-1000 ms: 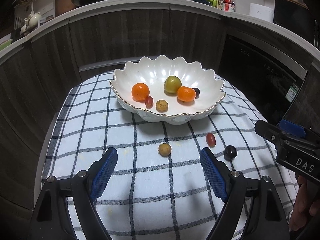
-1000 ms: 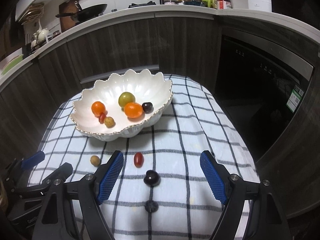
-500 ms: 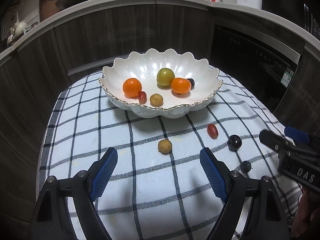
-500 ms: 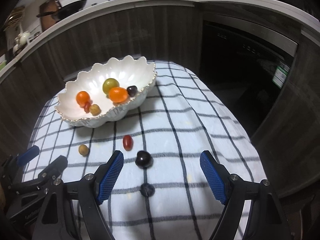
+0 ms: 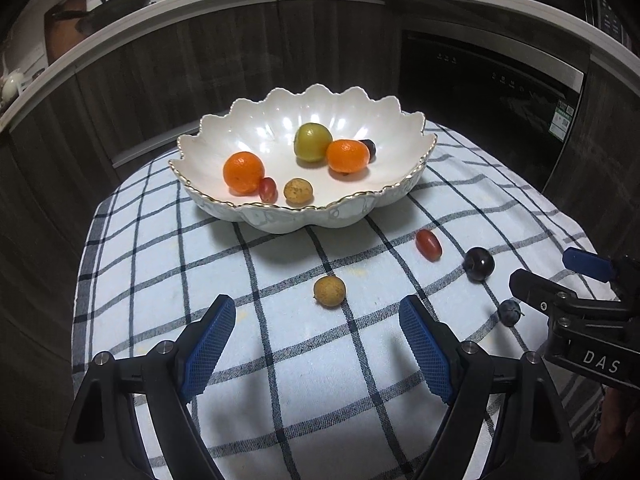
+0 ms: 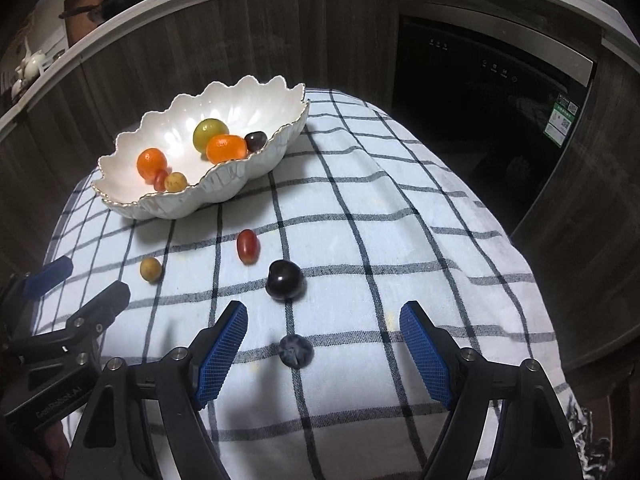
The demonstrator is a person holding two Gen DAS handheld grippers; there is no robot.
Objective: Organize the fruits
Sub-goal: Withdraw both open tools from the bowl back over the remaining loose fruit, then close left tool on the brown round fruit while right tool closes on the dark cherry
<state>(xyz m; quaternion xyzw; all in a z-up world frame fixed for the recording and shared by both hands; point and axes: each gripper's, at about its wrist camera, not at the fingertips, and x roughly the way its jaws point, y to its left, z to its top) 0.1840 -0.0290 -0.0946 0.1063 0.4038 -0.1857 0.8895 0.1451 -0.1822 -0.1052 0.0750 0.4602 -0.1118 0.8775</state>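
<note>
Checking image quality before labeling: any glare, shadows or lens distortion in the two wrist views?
Left wrist view: bright glare patches on the inside of the white bowl, a soft shadow under it on the checked cloth, and the countertop bent by the fisheye. Right wrist view: the same curving and dark vignetted corners, and the dark plum and blueberry stay sharp.

Both wrist views look steeply down, close over the cloth (sharing the bowl (image 5: 304, 216)).
</note>
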